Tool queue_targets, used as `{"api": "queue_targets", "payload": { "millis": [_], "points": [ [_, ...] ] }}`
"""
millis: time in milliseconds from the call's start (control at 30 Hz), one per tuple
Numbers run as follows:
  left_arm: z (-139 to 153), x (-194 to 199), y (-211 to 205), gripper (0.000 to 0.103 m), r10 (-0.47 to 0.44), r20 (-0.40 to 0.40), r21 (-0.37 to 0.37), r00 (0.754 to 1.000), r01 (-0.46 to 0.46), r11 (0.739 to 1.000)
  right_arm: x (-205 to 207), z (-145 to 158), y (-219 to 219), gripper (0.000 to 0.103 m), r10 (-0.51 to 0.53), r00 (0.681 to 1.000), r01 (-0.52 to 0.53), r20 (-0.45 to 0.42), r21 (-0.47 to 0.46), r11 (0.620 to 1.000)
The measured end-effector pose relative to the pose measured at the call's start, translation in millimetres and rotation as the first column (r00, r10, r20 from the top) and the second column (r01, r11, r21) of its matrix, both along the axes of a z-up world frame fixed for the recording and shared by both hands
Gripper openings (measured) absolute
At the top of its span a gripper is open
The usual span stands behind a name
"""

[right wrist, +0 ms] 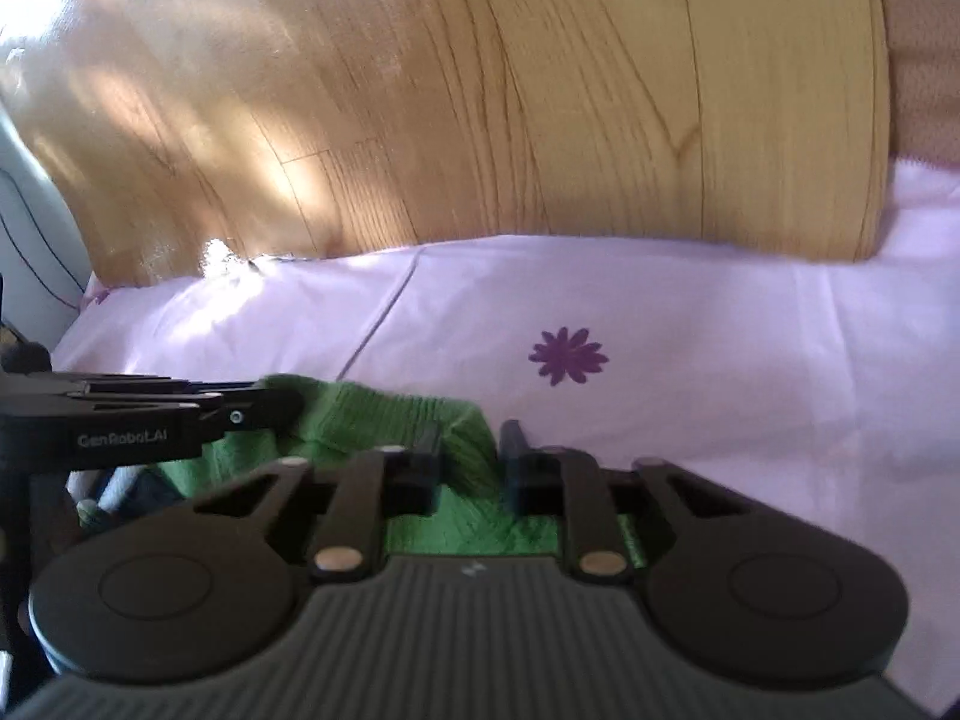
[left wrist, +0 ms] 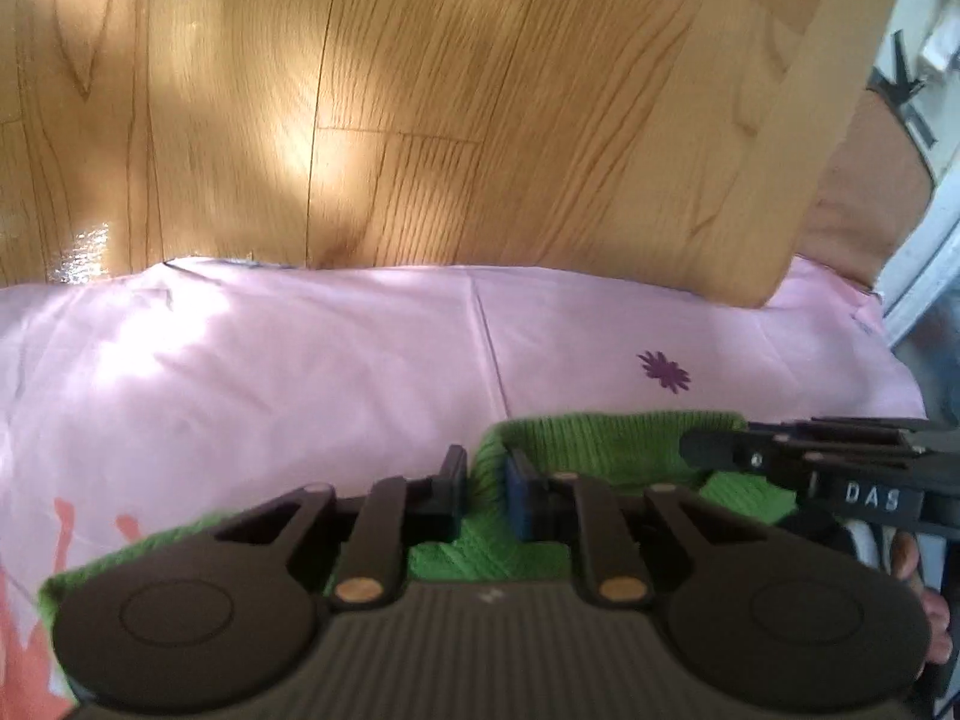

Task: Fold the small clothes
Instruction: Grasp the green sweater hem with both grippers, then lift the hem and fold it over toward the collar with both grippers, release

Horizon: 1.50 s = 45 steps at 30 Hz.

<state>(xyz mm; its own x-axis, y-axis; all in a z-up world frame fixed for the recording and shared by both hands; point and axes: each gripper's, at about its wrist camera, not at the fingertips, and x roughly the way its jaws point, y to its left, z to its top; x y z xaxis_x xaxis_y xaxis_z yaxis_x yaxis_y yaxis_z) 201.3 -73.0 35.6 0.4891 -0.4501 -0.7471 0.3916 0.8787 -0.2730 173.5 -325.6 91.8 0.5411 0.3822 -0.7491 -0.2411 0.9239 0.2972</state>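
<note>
A small green knit garment (left wrist: 600, 438) lies on a pink sheet (left wrist: 300, 360). In the left wrist view my left gripper (left wrist: 486, 474) is shut on a raised fold at the garment's left end, with green knit pinched between the pads. My right gripper (left wrist: 699, 449) comes in from the right, its tip on the garment's far edge. In the right wrist view my right gripper (right wrist: 471, 450) is shut on a bunched ridge of the green garment (right wrist: 372, 408). There my left gripper (right wrist: 288, 405) enters from the left, nipping the same cloth. Most of the garment is hidden under the gripper bodies.
The pink sheet carries a purple flower print (right wrist: 567, 355) and orange shapes (left wrist: 24, 630) at its near left. Beyond its far edge is wood-plank floor (left wrist: 360, 120) with sun patches. A pale wooden board (right wrist: 780, 120) stands at the sheet's far right. A person's fingers (left wrist: 906, 558) show at the right.
</note>
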Motion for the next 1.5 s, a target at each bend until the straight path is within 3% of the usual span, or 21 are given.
{"api": "queue_targets", "payload": {
  "millis": [200, 467, 633, 767, 867, 933, 1000, 1033, 1100, 1167, 1267, 1400, 1500],
  "points": [
    [53, -50, 28, 0.012, 0.000, 0.070, -0.111, 0.998, 0.008, 0.994, -39, 43, -6, 0.015, 0.003, 0.993, -0.008, 0.119, 0.039, 0.999],
    [106, -190, 62, 0.013, -0.077, 0.245, -0.198, 0.966, 0.128, 0.972, -161, 115, -8, 0.014, 0.096, 0.952, -0.108, 0.291, 0.023, 0.994],
    [94, -290, 92, 0.013, -0.114, 0.257, -0.242, 0.960, 0.178, 0.954, -258, 119, -10, 0.014, 0.166, 0.927, -0.174, 0.335, -0.006, 0.985],
    [49, -327, 106, 0.014, -0.123, 0.147, -0.266, 0.982, 0.159, 0.951, -313, 79, -11, 0.014, 0.181, 0.944, -0.186, 0.275, -0.009, 0.983],
    [16, -332, 111, 0.017, -0.101, 0.053, -0.250, 0.993, 0.111, 0.962, -331, 36, -8, 0.015, 0.139, 0.972, -0.141, 0.187, -0.001, 0.990],
    [7, -334, 118, 0.020, -0.093, 0.020, -0.268, 0.995, 0.095, 0.959, -340, 26, -3, 0.016, 0.127, 0.966, -0.123, 0.226, -0.030, 0.992],
    [15, -337, 128, 0.025, -0.095, 0.047, -0.288, 0.994, 0.105, 0.952, -345, 34, 2, 0.020, 0.146, 0.959, -0.139, 0.243, -0.047, 0.989],
    [22, -340, 134, 0.028, -0.090, 0.075, -0.303, 0.993, 0.108, 0.947, -344, 41, 1, 0.026, 0.163, 0.953, -0.158, 0.255, -0.041, 0.987],
    [40, -340, 153, 0.044, -0.040, 0.140, -0.350, 0.989, 0.087, 0.933, -345, 55, -6, 0.037, 0.184, 0.942, -0.188, 0.280, -0.014, 0.982],
    [57, -335, 170, 0.045, 0.033, 0.173, -0.408, 0.984, 0.041, 0.912, -345, 70, -12, 0.038, 0.165, 0.928, -0.168, 0.335, -0.019, 0.986],
    [74, -311, 174, 0.045, 0.103, 0.192, -0.448, 0.976, -0.006, 0.894, -330, 89, -25, 0.038, 0.048, 0.920, -0.061, 0.389, 0.020, 0.998],
    [75, -271, 140, 0.046, 0.075, 0.201, -0.446, 0.977, 0.023, 0.895, -296, 92, -31, 0.039, -0.141, 0.897, 0.108, 0.419, 0.101, 0.989],
    [52, -249, 109, 0.046, 0.024, 0.171, -0.381, 0.985, 0.044, 0.923, -277, 67, -37, 0.042, -0.237, 0.915, 0.182, 0.326, 0.189, 0.965]
  ]
}}
